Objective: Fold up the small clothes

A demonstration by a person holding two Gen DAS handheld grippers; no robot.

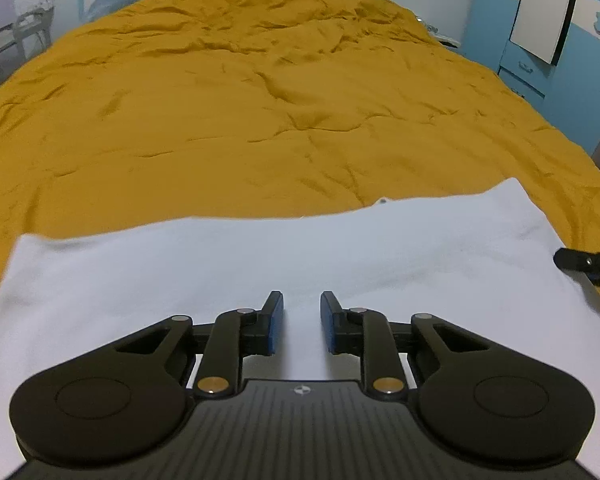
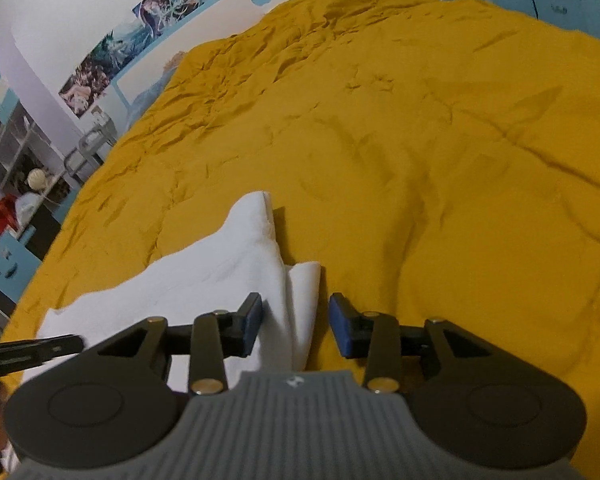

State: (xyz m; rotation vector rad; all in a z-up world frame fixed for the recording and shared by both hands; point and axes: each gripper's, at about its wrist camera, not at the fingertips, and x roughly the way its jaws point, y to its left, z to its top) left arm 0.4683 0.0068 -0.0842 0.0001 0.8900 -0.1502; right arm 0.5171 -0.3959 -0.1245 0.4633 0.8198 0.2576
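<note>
The left gripper (image 1: pixel 302 322) hovers over a white garment (image 1: pixel 260 264), jaws parted, nothing between them. The right gripper (image 2: pixel 296 326) is parted too, straddling the garment's loose right edge at its 12 o'clock without pinching it. The garment lies flat on a mustard bedspread (image 1: pixel 260 100), which stretches away to 12 o'clock. To fold neatly, each gripper should probably pinch a near corner and lift evenly.

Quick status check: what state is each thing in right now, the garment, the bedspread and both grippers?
White garment: lying on the bed, partly folded, right edge bunched up.
Yellow bedspread: spread out, wrinkled.
Left gripper: open, over the garment, holding nothing.
Right gripper: open, the garment's edge between its fingers, not pinched.
</note>
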